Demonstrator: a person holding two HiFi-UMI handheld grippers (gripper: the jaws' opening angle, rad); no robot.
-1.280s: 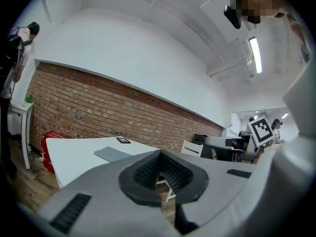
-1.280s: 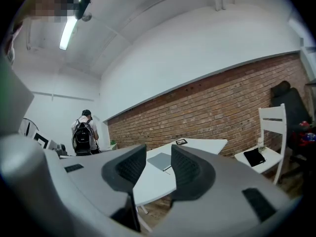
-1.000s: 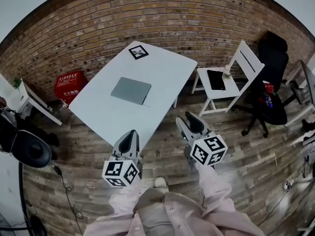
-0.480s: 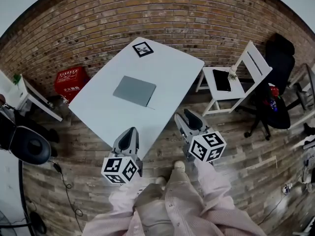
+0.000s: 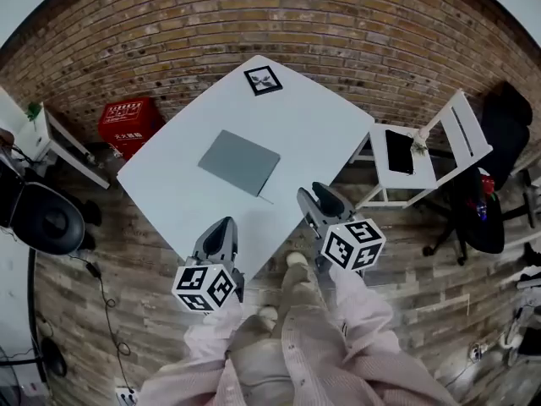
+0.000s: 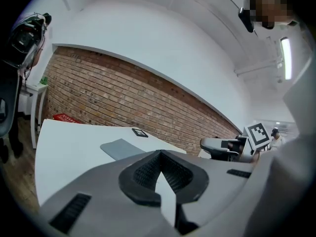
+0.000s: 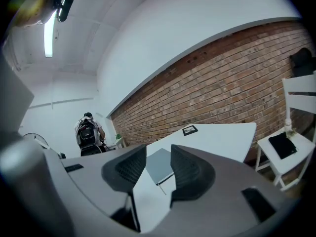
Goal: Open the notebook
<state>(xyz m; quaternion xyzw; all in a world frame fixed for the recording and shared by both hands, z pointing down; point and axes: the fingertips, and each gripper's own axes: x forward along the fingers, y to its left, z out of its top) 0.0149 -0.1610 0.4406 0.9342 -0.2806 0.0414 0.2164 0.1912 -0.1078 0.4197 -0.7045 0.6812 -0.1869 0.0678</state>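
A closed grey notebook (image 5: 239,161) lies flat in the middle of the white table (image 5: 321,117). Both grippers hover at the table's near edge, short of the notebook and touching nothing. My left gripper (image 5: 221,233) has its tips together and holds nothing. My right gripper (image 5: 316,198) is open, also with nothing in it. In the left gripper view the notebook (image 6: 121,148) lies beyond the left gripper (image 6: 159,154). In the right gripper view the notebook (image 7: 159,166) shows through the gap of the right gripper (image 7: 152,157).
A square marker tag (image 5: 263,79) lies at the table's far corner. A white folding chair (image 5: 423,155) with a black item (image 5: 399,151) stands to the right. A red crate (image 5: 128,121) and a black office chair (image 5: 46,218) are at the left. The person's legs (image 5: 296,311) are below.
The person has stepped closer to the table, so both grippers are nearer its near edge. The notebook has not moved and stays closed.
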